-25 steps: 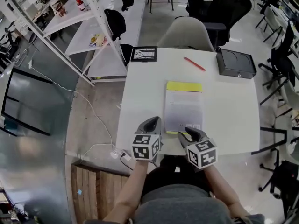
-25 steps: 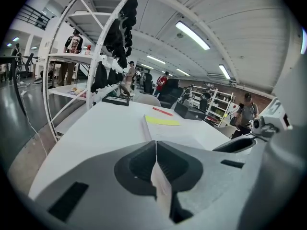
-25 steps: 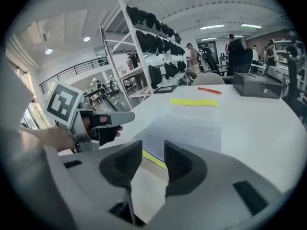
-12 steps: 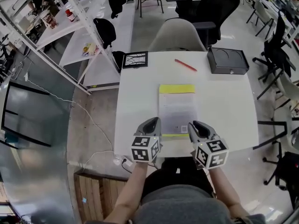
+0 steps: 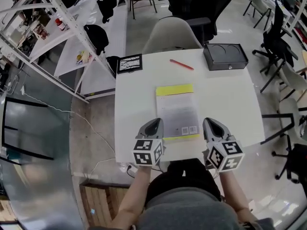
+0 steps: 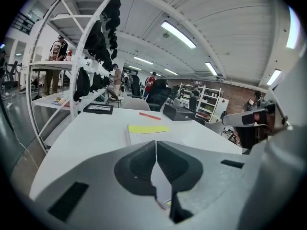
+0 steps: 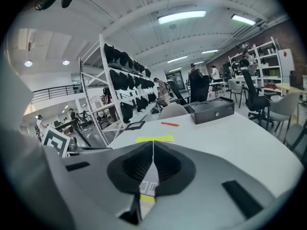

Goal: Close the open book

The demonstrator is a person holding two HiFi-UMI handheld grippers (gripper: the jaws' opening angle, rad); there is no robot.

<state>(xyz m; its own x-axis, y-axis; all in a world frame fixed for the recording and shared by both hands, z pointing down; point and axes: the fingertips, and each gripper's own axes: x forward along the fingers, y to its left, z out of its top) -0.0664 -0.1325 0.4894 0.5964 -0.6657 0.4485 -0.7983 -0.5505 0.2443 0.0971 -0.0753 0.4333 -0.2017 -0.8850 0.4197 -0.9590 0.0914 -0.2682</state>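
Book (image 5: 176, 110), lying closed by the front edge of the desk (image 5: 225, 95), could be knocked off by left tool (image 5: 154, 122) or right tool (image 5: 211, 122), the jaws of both pressed together on nothing, the right's just having been closing.

Long ceiling strip lights (image 6: 178, 34) light your room brightly and evenly. The white desk (image 5: 230, 95) reads bright without harsh glare, and shadows on it are faint. The glossy floor (image 5: 43, 119) shows soft reflections. All views bow strongly toward their edges, and both gripper views fade to black at the corners. Close to the lens, your left tongs (image 6: 156, 145) and right tongs (image 7: 153, 147) look slightly soft.
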